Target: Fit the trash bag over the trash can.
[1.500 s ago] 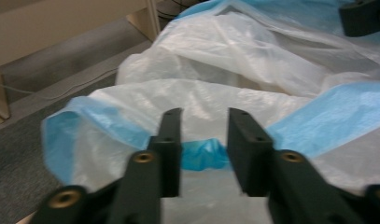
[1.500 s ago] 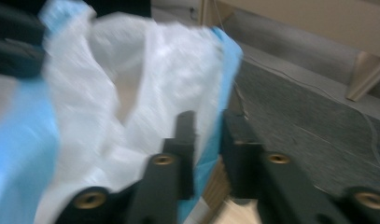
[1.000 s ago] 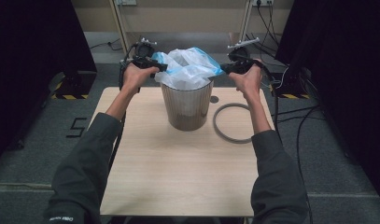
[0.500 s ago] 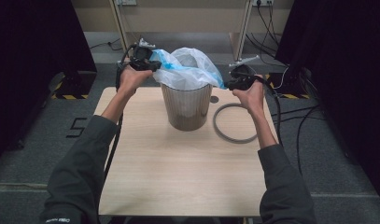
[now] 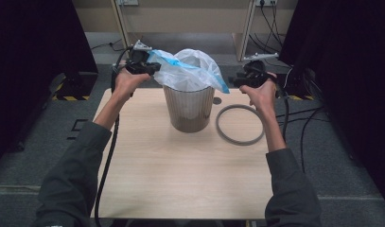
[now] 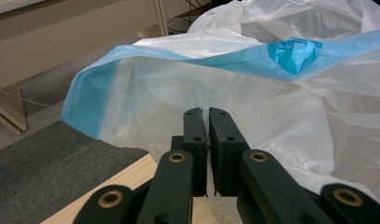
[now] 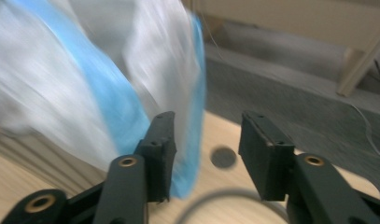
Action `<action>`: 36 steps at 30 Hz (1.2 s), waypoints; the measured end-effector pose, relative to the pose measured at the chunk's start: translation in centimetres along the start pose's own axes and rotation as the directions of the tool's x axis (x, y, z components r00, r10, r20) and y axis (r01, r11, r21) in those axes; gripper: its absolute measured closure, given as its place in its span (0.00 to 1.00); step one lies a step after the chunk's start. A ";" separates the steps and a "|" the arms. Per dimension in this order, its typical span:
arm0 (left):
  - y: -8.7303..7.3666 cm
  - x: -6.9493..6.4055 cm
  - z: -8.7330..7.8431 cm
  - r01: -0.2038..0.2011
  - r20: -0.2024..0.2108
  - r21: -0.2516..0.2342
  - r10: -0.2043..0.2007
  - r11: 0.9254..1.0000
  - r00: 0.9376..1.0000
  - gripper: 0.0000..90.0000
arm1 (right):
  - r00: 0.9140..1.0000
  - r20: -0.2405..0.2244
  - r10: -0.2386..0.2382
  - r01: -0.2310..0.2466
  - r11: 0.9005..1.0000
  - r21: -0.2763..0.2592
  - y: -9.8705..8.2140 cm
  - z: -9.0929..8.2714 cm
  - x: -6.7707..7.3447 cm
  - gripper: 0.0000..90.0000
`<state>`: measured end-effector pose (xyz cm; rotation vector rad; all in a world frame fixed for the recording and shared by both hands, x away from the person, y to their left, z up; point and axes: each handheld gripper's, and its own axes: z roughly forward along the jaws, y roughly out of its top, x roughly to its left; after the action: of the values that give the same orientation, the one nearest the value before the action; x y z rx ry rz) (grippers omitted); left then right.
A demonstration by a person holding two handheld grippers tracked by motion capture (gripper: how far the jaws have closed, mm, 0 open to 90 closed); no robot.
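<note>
Left tongs (image 6: 207,140) pinch the blue hem of the thin bag (image 5: 190,71) draped over the bin (image 5: 188,111); right tongs (image 7: 206,154) have just been opening, nothing between them. On the wooden desk (image 5: 180,179), the ribbed bin looks stiff. The film seems light, soft, slippery; best gripped at its hem. A grey ring (image 5: 240,124) lies beside the bin.

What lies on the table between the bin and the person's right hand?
In the high view, a grey ring lies flat on the table between the bin and the right hand, beside a small dark round mark.
</note>
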<state>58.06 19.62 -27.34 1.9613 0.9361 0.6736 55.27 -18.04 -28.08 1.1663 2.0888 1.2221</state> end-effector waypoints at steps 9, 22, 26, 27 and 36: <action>0.4 -0.7 0.0 0.072 0.048 -0.024 -0.071 0.997 0.996 0.73 | 0.988 -0.148 -0.049 0.042 0.998 -0.048 3.0 0.8 4.5 0.55; 1.3 -0.2 -0.4 0.211 0.073 -0.065 -0.207 0.975 0.976 0.44 | 0.953 -0.226 -0.201 0.214 0.976 0.037 2.0 2.6 7.8 1.00; 1.7 -0.6 0.0 0.266 0.113 -0.064 -0.257 0.962 0.960 0.40 | 0.943 -0.243 -0.228 0.240 0.971 0.021 1.3 1.5 8.6 1.00; 1.8 -0.7 0.1 0.282 0.132 -0.059 -0.273 0.958 0.953 0.40 | 0.940 -0.250 -0.233 0.246 0.969 0.019 1.1 1.2 8.8 1.00; 3.0 -2.9 1.3 0.263 0.152 -0.005 -0.260 0.965 0.954 0.38 | 0.922 -0.267 -0.279 0.289 0.957 -0.004 -0.4 0.2 10.7 1.00</action>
<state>58.41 15.53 -25.73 1.7954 1.0634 0.3789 49.48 -9.07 -28.21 0.7068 2.3828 1.2596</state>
